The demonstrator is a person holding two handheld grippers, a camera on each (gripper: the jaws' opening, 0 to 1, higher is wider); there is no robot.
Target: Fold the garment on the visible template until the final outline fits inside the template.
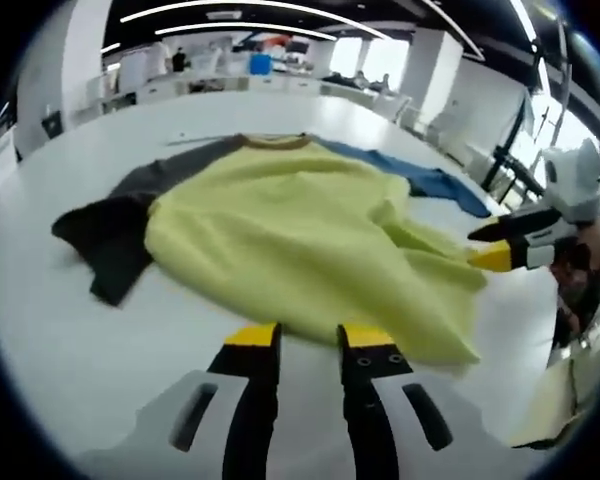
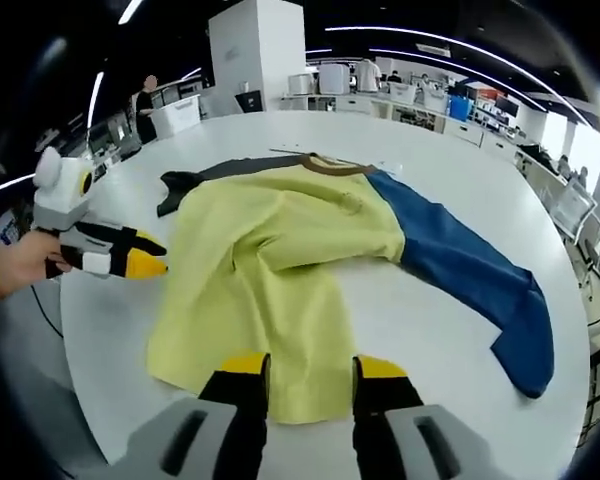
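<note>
A long-sleeved garment lies spread and wrinkled on the white round table (image 1: 70,330) (image 2: 430,330). Its body is yellow (image 1: 290,230) (image 2: 270,250), with a brown collar (image 1: 275,141) (image 2: 335,165), a dark grey sleeve (image 1: 110,235) (image 2: 205,178) and a blue sleeve (image 1: 430,180) (image 2: 480,280). My left gripper (image 1: 310,340) (image 2: 145,257) is open just short of the yellow side edge, with bare table in the gap. My right gripper (image 2: 312,372) (image 1: 495,245) is open over the yellow hem, and the cloth lies below its jaws. A hand (image 2: 15,265) holds the left gripper.
The table edge (image 2: 90,400) curves close on the near side of both views. Beyond the table are white desks with equipment (image 2: 380,85), a white pillar (image 2: 255,50) and a person (image 2: 148,100) standing far off. Chairs (image 2: 570,210) line the far side.
</note>
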